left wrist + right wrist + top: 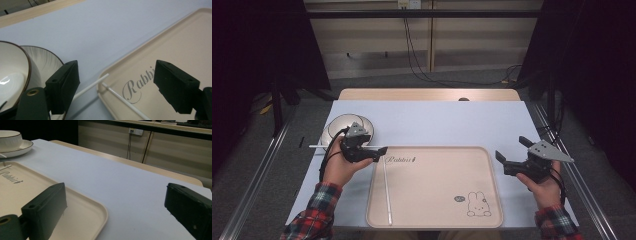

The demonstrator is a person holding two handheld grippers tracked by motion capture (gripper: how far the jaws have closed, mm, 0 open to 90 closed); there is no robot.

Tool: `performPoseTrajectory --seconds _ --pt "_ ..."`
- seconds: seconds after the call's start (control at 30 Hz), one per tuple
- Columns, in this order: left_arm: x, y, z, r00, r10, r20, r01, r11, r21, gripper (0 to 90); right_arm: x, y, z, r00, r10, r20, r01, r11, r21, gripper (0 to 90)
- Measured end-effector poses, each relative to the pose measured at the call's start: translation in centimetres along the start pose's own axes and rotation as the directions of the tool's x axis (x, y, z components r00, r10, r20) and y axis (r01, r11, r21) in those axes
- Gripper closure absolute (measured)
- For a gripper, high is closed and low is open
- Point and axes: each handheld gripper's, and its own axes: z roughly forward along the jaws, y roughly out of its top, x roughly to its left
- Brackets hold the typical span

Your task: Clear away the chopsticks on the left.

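From the high view, the left claw (381,151) hangs at the upper left corner of the beige tray (434,220), its jaws spread with nothing between them. A white chopstick (387,192) lies lengthways inside the tray along its left edge. A second chopstick (328,146) lies crosswise on the white worktop (447,122), partly hidden under the hand, in front of the bowl (343,126) on its saucer. The right claw (511,151) is released too, off the tray's right edge, well apart from both chopsticks.

In the left gripper view, the two black jaws stand wide and bare. Between them and beyond, one chopstick (91,86) reaches from the worktop to the tray's rim, and the other (125,103) runs down into the tray beside the printed lettering; their ends nearly meet at the rim. The bowl (11,75) and saucer (47,60) sit at the left.

In the right gripper view, the jaws gape over the tray's corner (98,216) and bare worktop, gripping nothing; the bowl (10,138) sits far off.
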Motion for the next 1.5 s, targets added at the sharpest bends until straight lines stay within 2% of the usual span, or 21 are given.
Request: performPoseTrajectory --seconds 0.07,0.3,0.57,0.63,0.67,0.7,0.73,0.77,0.93,0.97,1.0,1.07,1.1,1.13,1.2,1.27,1.3,1.33,1.37,1.47,1.5 --pt "0.1 0.2 0.0 0.9997 0.026 0.000 -0.026 0.9996 0.011 19.9 0.0 0.0 0.0 1.0000 -0.002 0.006 0.002 1.000 -0.002 3.5" --pt "0.6 0.7 0.3 0.9980 0.057 0.028 -0.058 0.9972 0.047 20.1 -0.1 0.0 -0.1 1.0000 -0.002 0.003 0.002 1.000 -0.002 3.7" --pt "1.3 1.0 0.9 0.9920 0.116 0.049 -0.120 0.9888 0.088 20.3 0.0 0.0 0.1 1.0000 -0.006 -0.006 0.006 1.000 0.001 3.8" --pt "1.3 1.1 1.1 0.9925 0.113 0.047 -0.117 0.9890 0.091 20.4 0.0 0.0 0.1 0.9999 -0.009 -0.006 0.009 1.000 -0.002 3.8" --pt "1.5 1.2 1.1 0.9888 0.142 0.046 -0.146 0.9837 0.105 20.4 0.0 0.0 0.1 0.9999 -0.011 -0.008 0.011 1.000 -0.003 3.8" --pt "1.4 1.2 1.2 0.9893 0.138 0.049 -0.142 0.9842 0.106 20.6 0.0 0.0 0.1 0.9999 -0.009 -0.009 0.009 1.000 -0.004 3.8" --pt "1.6 1.4 1.3 0.9867 0.151 0.059 -0.157 0.9807 0.116 20.8 0.0 0.0 0.1 0.9999 -0.006 -0.012 0.006 1.000 -0.004 3.8" --pt "1.6 1.4 1.3 0.9858 0.161 0.046 -0.166 0.9777 0.129 20.9 0.0 0.0 0.1 0.9999 -0.006 -0.012 0.006 1.000 -0.004 3.8" --pt "1.8 1.4 1.8 0.9819 0.182 0.053 -0.189 0.9660 0.177 21.1 0.0 0.0 0.1 0.9999 -0.008 -0.011 0.008 1.000 -0.005 3.8" --pt "1.9 1.4 1.9 0.9779 0.202 0.055 -0.209 0.9586 0.194 21.1 0.0 0.0 0.1 0.9999 -0.004 -0.014 0.004 1.000 -0.005 3.8" --pt "1.9 1.3 2.0 0.9756 0.210 0.065 -0.219 0.9554 0.199 21.1 0.0 0.0 0.1 0.9999 -0.004 -0.011 0.004 1.000 -0.005 3.8" --pt "1.9 1.2 2.3 0.9747 0.213 0.068 -0.223 0.9527 0.207 21.4 0.0 0.0 0.1 0.9999 -0.003 -0.016 0.003 1.000 -0.003 3.8" --pt "2.0 1.2 2.3 0.9713 0.225 0.076 -0.237 0.9464 0.220 22.7 0.0 0.0 0.1 0.9999 -0.007 -0.016 0.007 1.000 -0.003 3.8" --pt "2.0 1.1 2.5 0.9700 0.232 0.073 -0.242 0.9471 0.210 24.4 0.0 0.0 0.1 0.9999 -0.007 -0.014 0.007 1.000 -0.003 3.8" --pt "2.2 1.1 2.6 0.9648 0.250 0.081 -0.262 0.9412 0.213 27.1 0.0 0.0 0.1 0.9999 -0.007 -0.014 0.007 1.000 -0.005 3.8" --pt "2.3 1.0 2.7 0.9639 0.249 0.095 -0.265 0.9360 0.232 30.7 0.0 0.0 0.1 0.9999 -0.004 -0.014 0.004 1.000 -0.002 3.8" --pt "2.3 1.0 2.8 0.9596 0.268 0.087 -0.281 0.9301 0.237 32.8 0.0 0.0 0.1 0.9999 -0.003 -0.013 0.003 1.000 -0.002 3.8" --pt "2.3 1.0 2.9 0.9582 0.271 0.093 -0.285 0.9293 0.235 34.9 0.0 0.0 0.1 0.9999 -0.002 -0.014 0.002 1.000 -0.001 3.8" --pt "2.5 1.0 2.9 0.9491 0.296 0.107 -0.314 0.9159 0.250 37.2 0.0 0.0 0.1 0.9999 -0.004 -0.012 0.004 1.000 -0.002 3.8" --pt "2.6 1.0 3.1 0.9393 0.326 0.108 -0.343 0.9017 0.263 44.3 0.0 0.0 0.1 0.9999 -0.004 -0.015 0.005 1.000 0.002 4.1" --pt "2.7 1.0 3.2 0.9321 0.339 0.128 -0.362 0.8914 0.273 47.0 0.0 0.0 0.1 0.9999 -0.006 -0.015 0.006 1.000 0.003 4.1"
